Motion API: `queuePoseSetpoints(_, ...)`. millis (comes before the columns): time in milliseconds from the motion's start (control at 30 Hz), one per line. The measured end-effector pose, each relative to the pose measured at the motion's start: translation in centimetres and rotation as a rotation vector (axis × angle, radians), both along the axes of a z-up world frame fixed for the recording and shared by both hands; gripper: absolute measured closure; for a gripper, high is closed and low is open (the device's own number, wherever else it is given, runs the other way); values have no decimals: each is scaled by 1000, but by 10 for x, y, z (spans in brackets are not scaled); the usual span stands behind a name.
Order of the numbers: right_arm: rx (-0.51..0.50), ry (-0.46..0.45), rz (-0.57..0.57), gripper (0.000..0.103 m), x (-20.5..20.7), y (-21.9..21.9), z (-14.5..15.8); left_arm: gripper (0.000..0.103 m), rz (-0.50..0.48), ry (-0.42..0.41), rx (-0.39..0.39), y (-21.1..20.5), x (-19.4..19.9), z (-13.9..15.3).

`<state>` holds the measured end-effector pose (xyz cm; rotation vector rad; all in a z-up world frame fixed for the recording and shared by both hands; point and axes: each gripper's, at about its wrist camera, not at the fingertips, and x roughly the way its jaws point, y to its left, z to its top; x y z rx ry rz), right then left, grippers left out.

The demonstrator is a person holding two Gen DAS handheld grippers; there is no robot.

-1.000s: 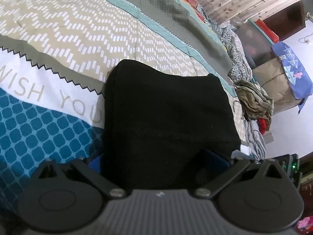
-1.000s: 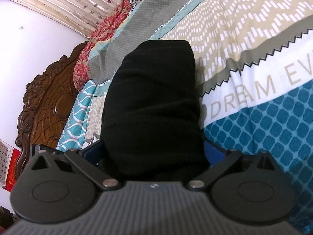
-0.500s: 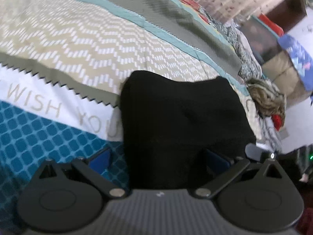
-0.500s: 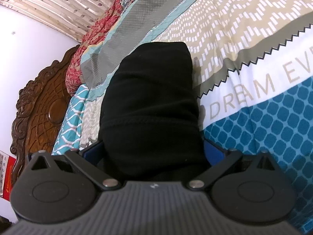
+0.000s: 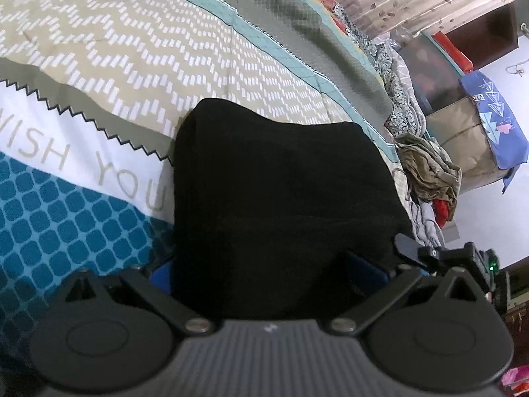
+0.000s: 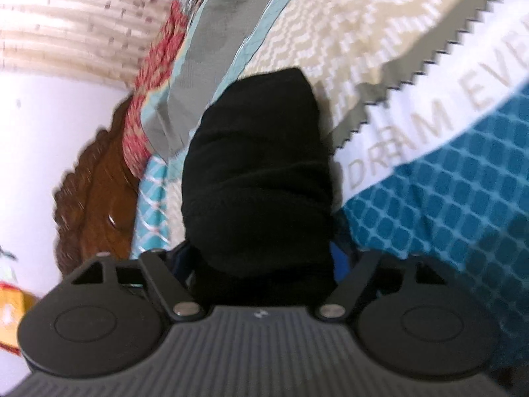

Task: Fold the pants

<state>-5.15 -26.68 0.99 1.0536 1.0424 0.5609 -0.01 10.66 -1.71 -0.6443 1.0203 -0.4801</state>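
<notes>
Patterned bedspread (image 5: 99, 66) under all. Folded black pants (image 5: 281, 198) lie on it, a soft, thick, limp bundle; best gripped at the near folded edge. Left gripper (image 5: 267, 271) spread wide astride that edge, grip unclear. Right gripper (image 6: 261, 261) closing around bundle.

Bed with a patterned bedspread

The bed (image 5: 205, 53) wears a bedspread (image 6: 463, 198) banded in beige zigzag, grey, white with lettering, and teal. Folded black pants (image 5: 281, 198) lie on it; crumpled clothes (image 5: 429, 172) are heaped at its far edge.
</notes>
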Motion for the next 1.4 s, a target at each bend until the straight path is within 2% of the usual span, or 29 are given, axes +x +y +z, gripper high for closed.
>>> queuePoseSetpoints(67, 19, 2, -25, 30, -4, -9, 0, 0, -1, 6, -13, -1, 3, 0)
queuePoseSetpoints(200, -26, -33, -19, 30, -9, -8, 9, 0, -16, 17, -19, -4, 3, 0)
queuePoseSetpoints(267, -67, -61, 1, 24, -10, -1, 13, 0, -28, 18, -15, -9, 4, -2)
queuePoseSetpoints(333, -107, -73, 7, 8, -11, 6, 14, 0, -35, 16, 0, -12, 4, -2)
queuePoseSetpoints(433, -163, -83, 75, 0, -7, 22, 12, 0, -44, 21, -6, -12, 6, -2)
queuePoseSetpoints(567, -260, -148, 146, 0, -5, 43, 12, 0, -26, 27, -37, -5, 2, -5)
queuePoseSetpoints(633, -294, -156, 180, 0, -1, 55, 10, 7, -2, 20, 3, -11, 2, -5)
queuePoseSetpoints(667, -300, -154, 184, 0, 1, 58, 10, 15, 10, 16, 7, -12, 2, -4)
queuePoseSetpoints(733, -290, -150, 192, 18, 4, 58, 15, 25, 22, 25, -36, -9, 2, -2)
queuePoseSetpoints(800, -285, -188, 202, 24, 1, 57, 23, 36, 14, -6, -60, -9, -2, 7)
queuePoseSetpoints(967, -182, -296, 156, 26, -5, 41, 47, 39, 4, -104, -133, -13, -5, 46)
queuePoseSetpoints(1167, -155, -421, 85, 26, 16, 28, 84, 39, -58, -246, -73, -32, 31, 105)
queuePoseSetpoints(1400, -153, -514, 18, 26, 86, 15, 105, 39, -78, -333, 4, -58, 102, 148)
